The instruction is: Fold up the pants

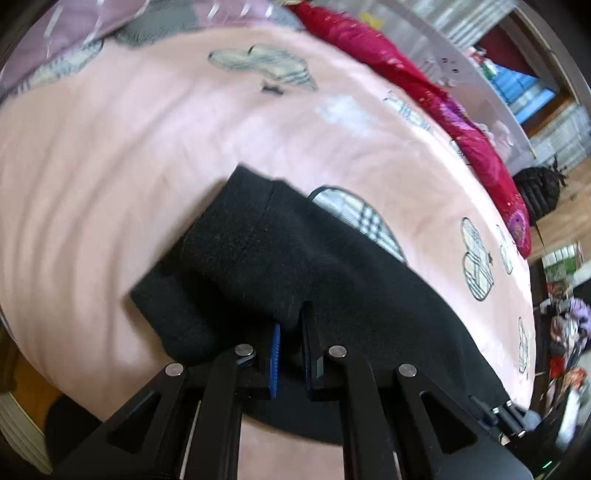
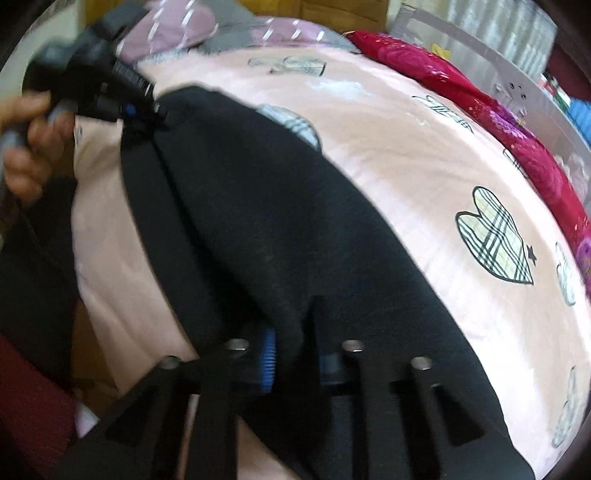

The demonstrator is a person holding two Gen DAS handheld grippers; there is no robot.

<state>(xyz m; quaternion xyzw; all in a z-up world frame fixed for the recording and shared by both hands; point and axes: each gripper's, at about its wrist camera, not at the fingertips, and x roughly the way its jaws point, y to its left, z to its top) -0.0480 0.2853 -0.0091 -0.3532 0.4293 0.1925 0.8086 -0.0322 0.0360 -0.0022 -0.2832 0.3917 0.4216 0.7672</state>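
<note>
Both cams sat right behind their own jaws, looking steeply down along them and very close to the black pants (image 1: 288, 258) bunched just ahead of the jaws. Each faced across the pink bed sheet (image 1: 110, 166) toward the red blanket (image 2: 480, 96) far beyond the jaws. Both views shared those three things; the right one also caught the left gripper (image 2: 147, 110) up-left of its jaws.

pants (image 1: 295, 258): lying on the bed sheet (image 1: 110, 166); near its front edge
quilt (image 1: 424, 99): behind the pants; along the sheet's far right edge
pillow (image 2: 177, 26): far left
</note>
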